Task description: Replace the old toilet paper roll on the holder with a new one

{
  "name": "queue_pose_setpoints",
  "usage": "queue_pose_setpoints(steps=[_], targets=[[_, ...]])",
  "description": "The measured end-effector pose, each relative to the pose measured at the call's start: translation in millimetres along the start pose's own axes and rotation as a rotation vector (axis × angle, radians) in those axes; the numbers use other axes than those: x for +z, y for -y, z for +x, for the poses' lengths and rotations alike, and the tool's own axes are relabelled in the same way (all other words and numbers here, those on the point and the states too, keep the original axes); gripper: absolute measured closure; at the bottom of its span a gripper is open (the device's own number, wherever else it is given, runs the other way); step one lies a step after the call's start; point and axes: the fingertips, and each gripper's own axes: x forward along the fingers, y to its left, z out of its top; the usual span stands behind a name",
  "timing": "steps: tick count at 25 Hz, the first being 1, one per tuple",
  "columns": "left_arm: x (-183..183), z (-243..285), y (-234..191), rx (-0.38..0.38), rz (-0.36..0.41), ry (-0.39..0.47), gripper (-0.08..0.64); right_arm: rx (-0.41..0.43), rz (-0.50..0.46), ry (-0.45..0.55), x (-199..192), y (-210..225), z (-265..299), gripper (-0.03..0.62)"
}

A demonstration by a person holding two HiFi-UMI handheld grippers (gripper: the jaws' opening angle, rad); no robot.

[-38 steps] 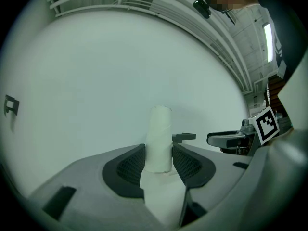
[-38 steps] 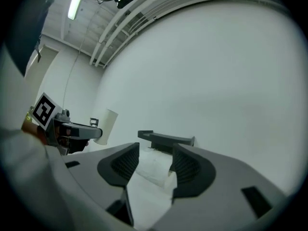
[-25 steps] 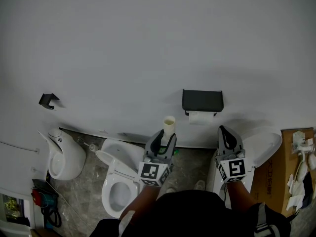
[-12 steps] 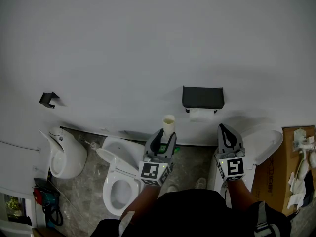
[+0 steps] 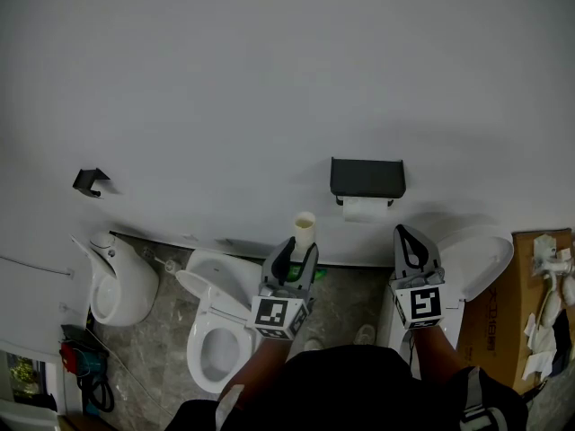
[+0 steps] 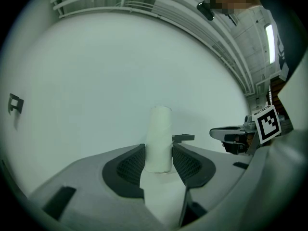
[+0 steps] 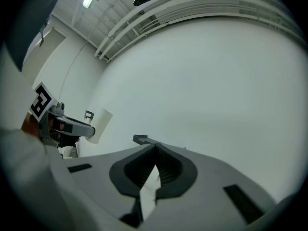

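My left gripper (image 5: 297,248) is shut on a pale cardboard tube (image 5: 305,230), which stands upright between its pads (image 6: 130,165) and sticks out above them. The tube (image 6: 159,136) is held in front of the white wall, left of the black holder (image 5: 367,179). A white paper roll (image 5: 366,209) hangs under the holder. My right gripper (image 5: 407,236) is shut with nothing in it, just below and right of the holder. In the right gripper view its jaws (image 7: 155,147) meet at the tips, and the holder (image 7: 140,139) shows as a small dark shape beyond them.
A white toilet (image 5: 216,330) with its lid up stands below my left gripper. A white urinal (image 5: 117,281) is at the left, under a black wall hook (image 5: 88,181). A white basin (image 5: 481,263) and a cardboard box (image 5: 535,312) sit at the right.
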Motion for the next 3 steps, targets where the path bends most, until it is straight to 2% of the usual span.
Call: queue_pose_setpoints(steps=[3], targets=[[-0.3,-3.2,0.6,0.007,-0.005,0.003,0.387,-0.005,-0.007,-0.009,-3.7,2.2,-3.0,0.591]])
